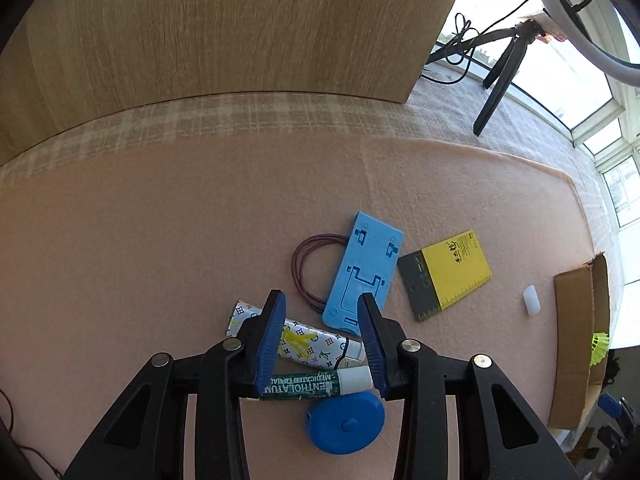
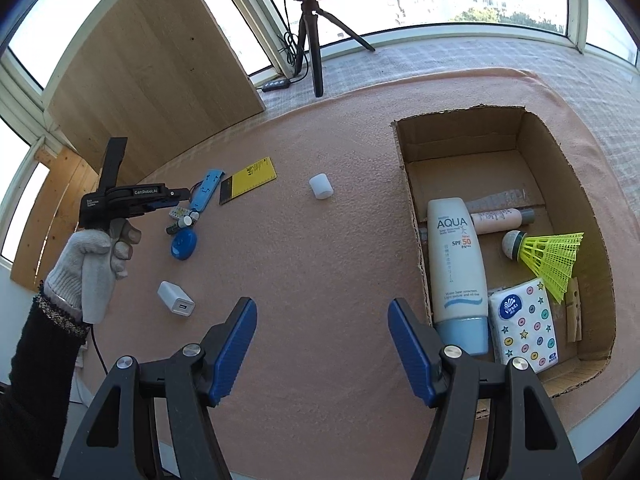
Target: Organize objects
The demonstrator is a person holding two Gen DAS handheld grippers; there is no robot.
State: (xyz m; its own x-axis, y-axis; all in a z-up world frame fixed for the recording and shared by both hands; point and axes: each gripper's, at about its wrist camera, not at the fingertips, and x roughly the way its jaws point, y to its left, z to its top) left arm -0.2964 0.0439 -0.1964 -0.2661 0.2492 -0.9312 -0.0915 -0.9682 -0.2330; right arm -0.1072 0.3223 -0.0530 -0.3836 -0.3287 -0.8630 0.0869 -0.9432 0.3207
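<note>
My left gripper point(image 1: 322, 300) is open, its fingers straddling a patterned tube point(image 1: 296, 342) and a green Mentholatum lip balm stick point(image 1: 316, 384) on the pink mat. A round blue tape measure point(image 1: 346, 422) lies just below them. A blue phone stand point(image 1: 362, 274), dark red hair ties point(image 1: 308, 270) and a yellow notebook point(image 1: 450, 272) lie beyond. My right gripper point(image 2: 322, 306) is open and empty over the mat, left of the cardboard box point(image 2: 404, 144). The left gripper point(image 2: 176, 196) also shows in the right wrist view, over the pile.
The box holds an AQUA sunscreen bottle point(image 2: 456, 264), a small lotion bottle point(image 2: 500, 218), a yellow shuttlecock point(image 2: 548, 256), a tissue pack point(image 2: 524, 324) and clothespins point(image 2: 574, 312). A white charger point(image 2: 176, 298) and white cap point(image 2: 320, 186) lie on the mat. A tripod point(image 2: 314, 28) and wooden board point(image 2: 160, 68) stand behind.
</note>
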